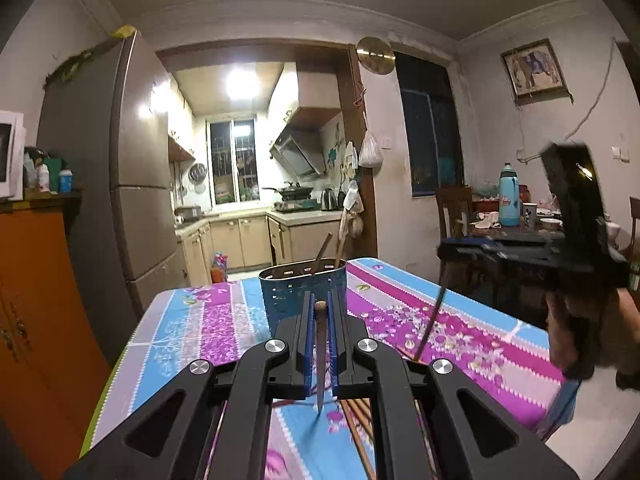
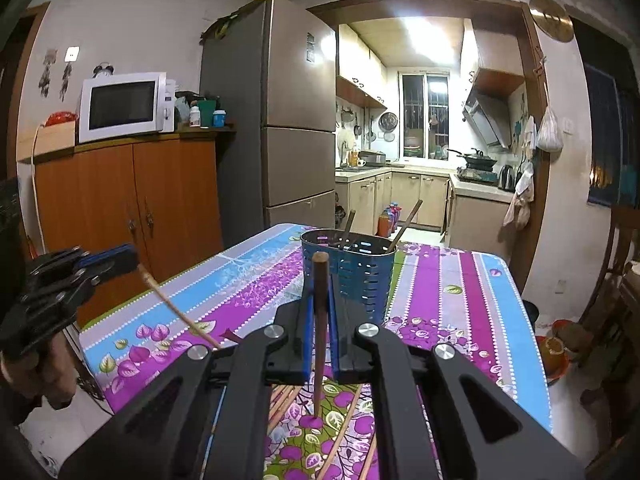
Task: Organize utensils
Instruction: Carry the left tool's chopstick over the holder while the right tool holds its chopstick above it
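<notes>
Chopsticks pinched upright, one per tongs — left tongs (image 1: 319,312) clamped on a pale chopstick (image 1: 320,360), right tongs (image 2: 320,304) on a dark chopstick (image 2: 319,320). Blue holder (image 2: 352,268) just ahead on surface (image 2: 460,292) (more loose chopsticks (image 2: 288,400) below). Risk: thin sticks pivoting, missing the rim — or clashing.

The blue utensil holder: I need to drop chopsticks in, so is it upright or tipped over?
Upright. The blue utensil holder stands on the tablecloth with its open mouth up, and two sticks lean out of it.

The right tool (image 2: 320,320) grips an upright brown chopstick (image 2: 320,332) over the flowered worktop (image 2: 460,308), the blue holder (image 2: 352,268) just beyond it and the left tool (image 2: 116,260) off to its left.
</notes>
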